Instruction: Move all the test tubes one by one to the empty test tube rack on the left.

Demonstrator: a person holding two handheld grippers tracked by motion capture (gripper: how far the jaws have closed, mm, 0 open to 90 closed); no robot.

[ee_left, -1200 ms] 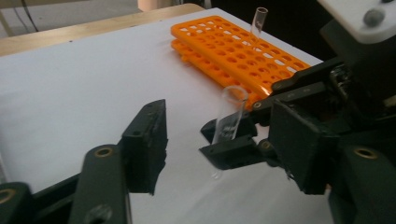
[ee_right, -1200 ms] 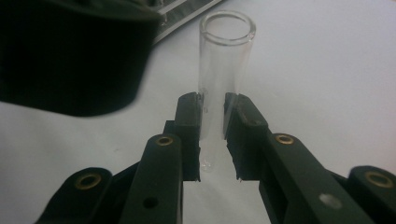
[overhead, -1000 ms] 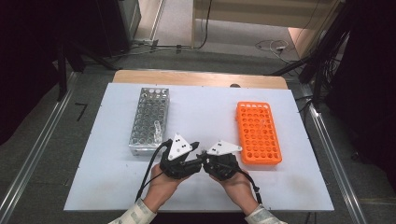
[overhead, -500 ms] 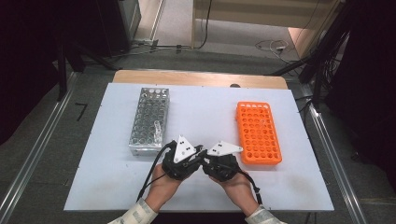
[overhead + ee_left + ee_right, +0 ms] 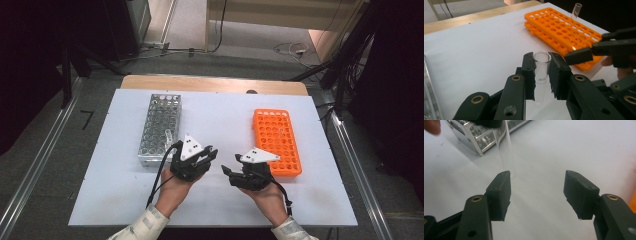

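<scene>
Moved apart since earlier: R gripper (image 5: 229,171) just opening, empty; L gripper (image 5: 541,72) clamped on tube (image 5: 541,68). Keep upright toward rack (image 5: 274,141).

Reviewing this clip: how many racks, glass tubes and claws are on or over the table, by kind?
Racks: 2, the metal rack and the orange rack.
Glass tubes: 3, one clamped in the left claw, one standing in the orange rack, one standing in the metal rack.
Claws: 2, left claw and right claw.
Total: 7
</scene>
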